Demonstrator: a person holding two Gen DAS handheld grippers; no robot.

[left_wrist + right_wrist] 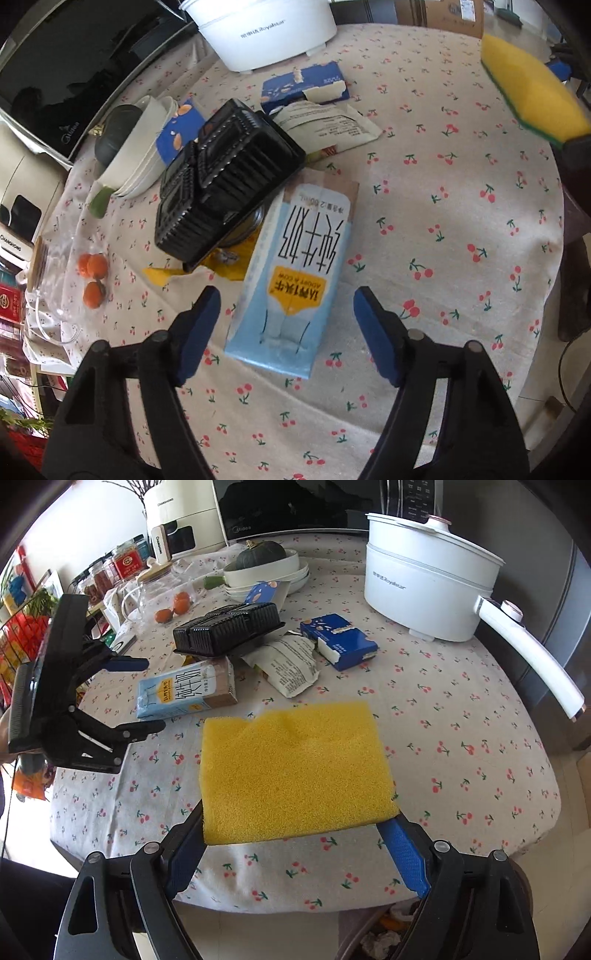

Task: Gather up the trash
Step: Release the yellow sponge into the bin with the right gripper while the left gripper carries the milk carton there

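A light-blue milk carton lies flat on the cherry-print tablecloth. My left gripper is open, its blue fingers on either side of the carton's near end without touching it; the right wrist view shows it beside the carton. My right gripper is shut on a yellow sponge, held above the table; the sponge also shows in the left wrist view. Black plastic trays, a torn blue box and a white wrapper lie behind the carton.
A white electric pot stands at the back right. Stacked white bowls with a dark squash, small oranges, a glass jar and appliances line the left. A bin with trash sits below the table's near edge.
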